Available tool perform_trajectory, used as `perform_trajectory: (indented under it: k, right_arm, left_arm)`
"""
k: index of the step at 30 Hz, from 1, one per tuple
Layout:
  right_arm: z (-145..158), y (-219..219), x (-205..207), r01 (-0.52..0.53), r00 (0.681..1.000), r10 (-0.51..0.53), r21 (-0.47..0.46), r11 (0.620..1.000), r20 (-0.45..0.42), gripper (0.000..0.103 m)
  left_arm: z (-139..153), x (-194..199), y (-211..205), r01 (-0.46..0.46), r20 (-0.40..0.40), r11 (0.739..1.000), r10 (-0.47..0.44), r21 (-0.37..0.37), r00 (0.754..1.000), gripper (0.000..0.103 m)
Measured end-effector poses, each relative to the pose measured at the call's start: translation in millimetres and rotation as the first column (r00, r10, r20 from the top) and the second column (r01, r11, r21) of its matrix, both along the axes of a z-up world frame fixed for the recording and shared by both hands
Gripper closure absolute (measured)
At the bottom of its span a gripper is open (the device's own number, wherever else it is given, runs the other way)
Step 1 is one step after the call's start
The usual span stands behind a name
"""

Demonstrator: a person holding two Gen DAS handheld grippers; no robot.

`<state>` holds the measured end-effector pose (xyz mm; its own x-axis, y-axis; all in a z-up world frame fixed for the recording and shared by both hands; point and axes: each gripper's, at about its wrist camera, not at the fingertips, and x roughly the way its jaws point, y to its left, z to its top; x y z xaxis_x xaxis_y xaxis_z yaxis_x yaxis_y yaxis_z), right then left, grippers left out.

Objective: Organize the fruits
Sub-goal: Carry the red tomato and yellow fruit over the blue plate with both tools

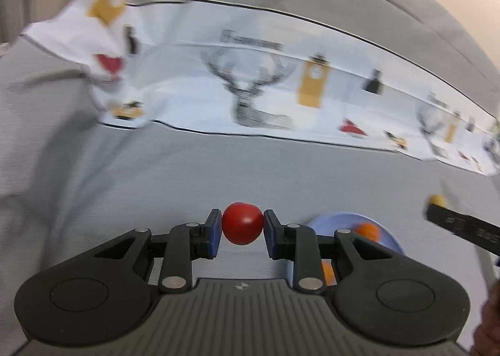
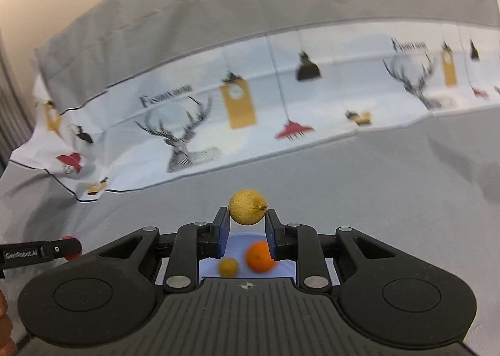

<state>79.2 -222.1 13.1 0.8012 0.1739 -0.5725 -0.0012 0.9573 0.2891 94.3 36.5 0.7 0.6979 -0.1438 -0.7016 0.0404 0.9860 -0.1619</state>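
While an orange (image 2: 260, 256) and a small yellow fruit (image 2: 228, 267) already sit in the pale blue plate (image 2: 237, 239) beneath its fingertips, the right gripper (image 2: 247, 224) clamps a yellow fruit (image 2: 247, 206) and the left gripper (image 1: 242, 228) a red tomato (image 1: 242, 223), both undelivered.

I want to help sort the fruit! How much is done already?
Done: an orange fruit and a small yellow one lie on the blue plate. In hand: the left gripper holds a red fruit, the right gripper a yellow fruit. Left: putting those two down.
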Motion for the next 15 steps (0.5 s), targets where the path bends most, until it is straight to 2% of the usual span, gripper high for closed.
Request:
perform_trajectory:
  k: [3,7,15]
  right_arm:
    - [-1.6,-4.8,-0.4,0.004,1.0,-0.004,-0.016,1.0,-0.008,0.077]
    - [-5.1,-6.7,3.4,0.019,0.999,-0.02,-0.034,0.999,-0.029,0.077]
    - [-11.2,-5.6,8.6,0.03,0.997,-0.032,-0.041,0.999,-0.065,0.077]
  left_arm:
    - [-5.1,-1.7,-23.8,0.092,-0.001,0.996,-0.093,-0.014,0.996,0.071]
    - [-15.9,-6.7,-58.7,0.207,-0.014,0.978,-0.207,-0.007,0.978,0.071]
    - [-45.2,-9.6,-103.7,0.339,-0.078,0.94,-0.335,0.038,0.939,0.071]
